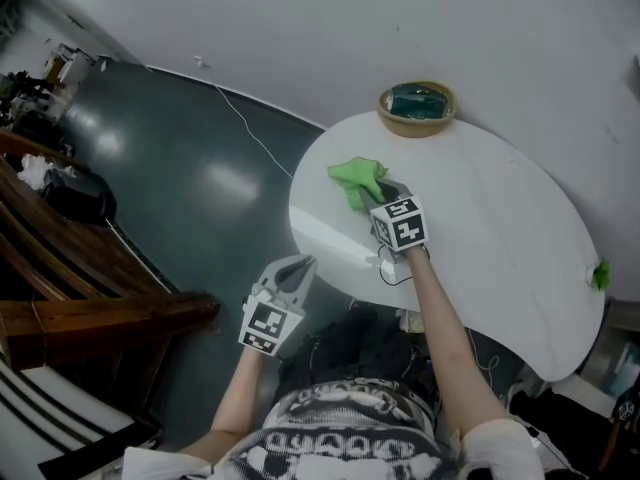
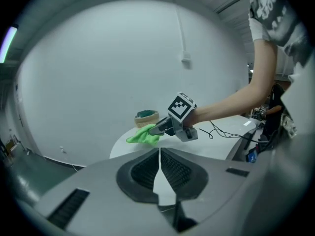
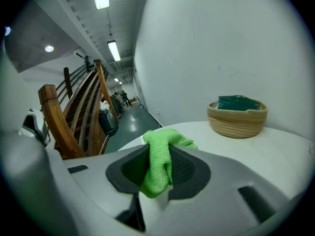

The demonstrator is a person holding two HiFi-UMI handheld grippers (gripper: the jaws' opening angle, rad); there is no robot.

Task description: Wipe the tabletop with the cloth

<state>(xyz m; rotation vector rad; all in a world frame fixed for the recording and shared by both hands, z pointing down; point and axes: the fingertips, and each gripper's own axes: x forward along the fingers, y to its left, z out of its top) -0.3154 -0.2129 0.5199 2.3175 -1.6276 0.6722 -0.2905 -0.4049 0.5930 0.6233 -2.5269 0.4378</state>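
A white, rounded surface (image 1: 500, 238) stands against a curved white wall (image 1: 400, 18), with dark glossy floor (image 1: 180, 168) to its left and a wooden staircase (image 1: 60, 258) beyond that.

From the head view, the right hand-held gripper (image 1: 380, 196) reaches over the near left part of the surface, and the green cloth (image 1: 358, 181) bunches at its tip close to the left rim. Only the right gripper view shows the grip itself: the jaws are clamped on a fold of the cloth, which rises between the pads and spills forward onto the surface.

The left hand-held gripper (image 1: 303, 263) is held off the surface, over the floor just beside the near left rim. Its own view shows the jaws together with nothing between them. That view also looks sideways across the surface and shows a dark cable (image 2: 224, 132) trailing behind the right arm.

A woven basket (image 1: 417, 108) holding something dark green sits at the far rim by the wall, apart from the cloth. To the right of the right hand-held gripper the surface runs broad and bare as far as a small green scrap (image 1: 600, 274) at its right edge. The right gripper view alone shows a lit corridor past the staircase.
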